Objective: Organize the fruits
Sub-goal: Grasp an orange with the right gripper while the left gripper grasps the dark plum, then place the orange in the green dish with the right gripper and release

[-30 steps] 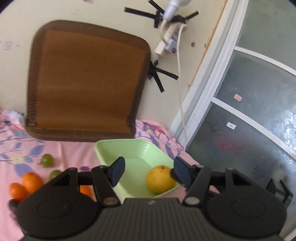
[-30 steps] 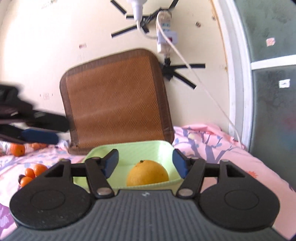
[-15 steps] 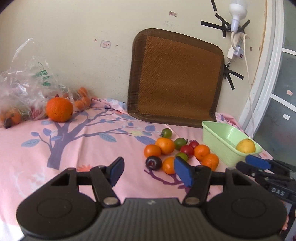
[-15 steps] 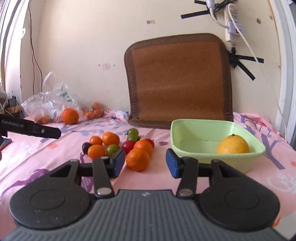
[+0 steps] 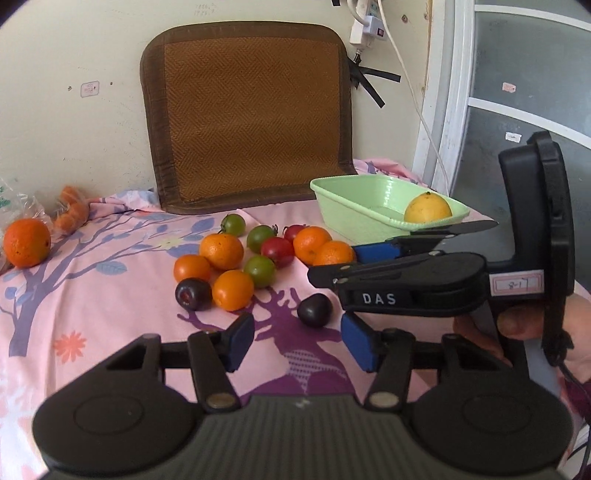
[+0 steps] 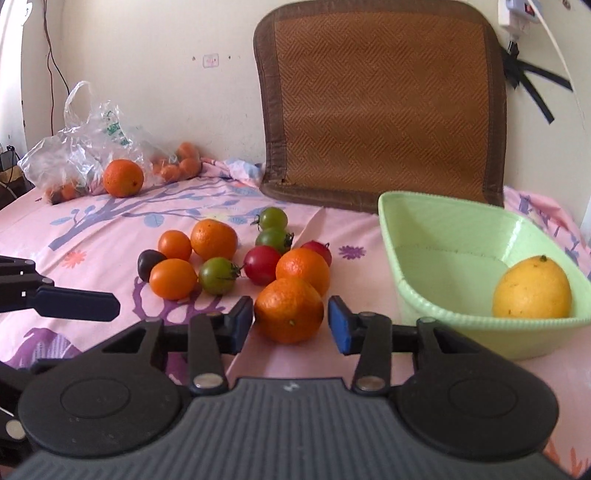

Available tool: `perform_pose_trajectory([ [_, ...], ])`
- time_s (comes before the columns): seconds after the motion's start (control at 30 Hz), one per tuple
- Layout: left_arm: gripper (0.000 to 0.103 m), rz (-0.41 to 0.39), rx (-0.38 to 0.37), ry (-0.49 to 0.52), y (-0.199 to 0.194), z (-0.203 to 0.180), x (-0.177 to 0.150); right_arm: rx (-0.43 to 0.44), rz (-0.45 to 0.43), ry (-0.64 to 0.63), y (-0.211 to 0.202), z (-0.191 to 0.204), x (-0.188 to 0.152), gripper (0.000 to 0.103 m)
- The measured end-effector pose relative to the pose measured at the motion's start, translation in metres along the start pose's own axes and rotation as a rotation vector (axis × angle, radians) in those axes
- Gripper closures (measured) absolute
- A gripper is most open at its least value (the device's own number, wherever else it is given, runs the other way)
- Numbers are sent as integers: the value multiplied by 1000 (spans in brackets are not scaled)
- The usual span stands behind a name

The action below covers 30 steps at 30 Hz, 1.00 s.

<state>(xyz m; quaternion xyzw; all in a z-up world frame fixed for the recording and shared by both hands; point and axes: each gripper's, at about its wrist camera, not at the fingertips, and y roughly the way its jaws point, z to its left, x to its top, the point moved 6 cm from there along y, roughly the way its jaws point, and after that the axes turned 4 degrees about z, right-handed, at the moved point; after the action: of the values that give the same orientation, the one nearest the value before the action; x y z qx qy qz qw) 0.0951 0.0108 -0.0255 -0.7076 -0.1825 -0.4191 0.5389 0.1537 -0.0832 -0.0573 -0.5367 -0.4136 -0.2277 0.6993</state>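
Several small oranges, red and green tomatoes and dark plums (image 5: 194, 293) lie clustered on the pink flowered cloth (image 5: 92, 295). A light green basket (image 5: 354, 206) (image 6: 424, 280) to their right holds one yellow citrus fruit (image 5: 427, 208) (image 6: 532, 288). My right gripper (image 6: 290, 324) (image 5: 343, 264) has its closing jaws around the nearest orange (image 6: 289, 314); narrow gaps remain beside the pads. My left gripper (image 5: 299, 343) is also closing, with nothing between its pads. A lone dark plum (image 5: 314, 309) lies just ahead of them. One of the left fingers (image 6: 77, 304) shows at the left edge.
A brown woven mat (image 5: 251, 110) leans on the wall behind the fruit. A large orange (image 6: 122, 178) and a plastic bag (image 6: 85, 147) of more fruit sit at the back left. A power strip with cable (image 5: 369, 27) and a window frame (image 5: 443, 92) are on the right. A hand (image 5: 517, 321) holds the right gripper.
Both views swung from the basket to the fruit pile and came lower and closer. Both pairs of jaws narrowed. The right jaws now bracket the nearest orange; a lone plum lies before the left.
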Motion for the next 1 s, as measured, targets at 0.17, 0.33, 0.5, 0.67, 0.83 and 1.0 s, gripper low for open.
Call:
perform_pose_trajectory([
  [0.17,51,4,-7,29,15,-7,11,-5,-60,14,-38,-11,-11,61],
  [0.33,60,47,-6,50,39,-16,14,4,-48,61,-67,-27,-34,61],
  [0.5,77,55,10,37,38,-14,9,25,-21,45,-70,-25,-46,61],
  [0.67,77,59,-5,3,33,-16,11,28,-24,25,-65,-22,-48,61],
  [0.83,77,1,-140,-46,24,-31,47,3,-166,54,-87,-38,-28,61],
  [1.0,77,-37,-238,-112,40,-48,99,-89,-286,28,-95,-60,1,61],
])
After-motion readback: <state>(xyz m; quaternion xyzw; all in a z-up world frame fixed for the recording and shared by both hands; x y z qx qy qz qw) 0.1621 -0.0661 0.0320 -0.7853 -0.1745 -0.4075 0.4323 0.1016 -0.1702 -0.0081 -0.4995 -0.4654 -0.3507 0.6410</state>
